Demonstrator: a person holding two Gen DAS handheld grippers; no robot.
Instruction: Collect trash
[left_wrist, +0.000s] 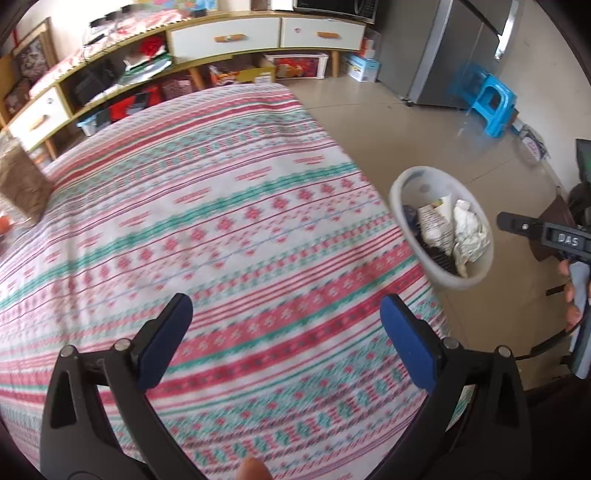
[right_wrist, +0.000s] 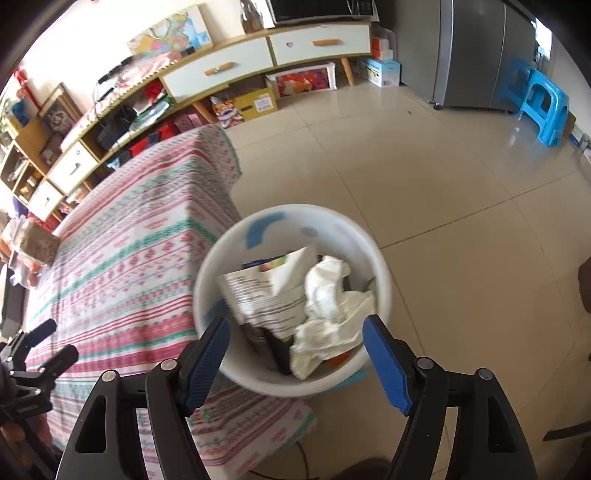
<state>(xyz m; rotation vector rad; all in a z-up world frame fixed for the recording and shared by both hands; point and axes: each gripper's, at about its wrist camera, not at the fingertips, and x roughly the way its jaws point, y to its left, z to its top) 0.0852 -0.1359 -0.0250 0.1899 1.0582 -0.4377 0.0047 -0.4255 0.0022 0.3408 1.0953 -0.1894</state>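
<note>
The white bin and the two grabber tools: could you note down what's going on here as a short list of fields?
bin: white trash bin on the floor beside the table
bin contents: crumpled white paper, a striped printed wrapper, darker items underneath
left gripper: open, empty, over the patterned tablecloth
right gripper: open, empty, above the bin
trash visible on cloth: none
other: blue stool by the fridge

left wrist – above tablecloth (left_wrist: 229, 206), facing cabinet | right wrist – over bin (right_wrist: 291, 295) | shared: bin, tablecloth
</note>
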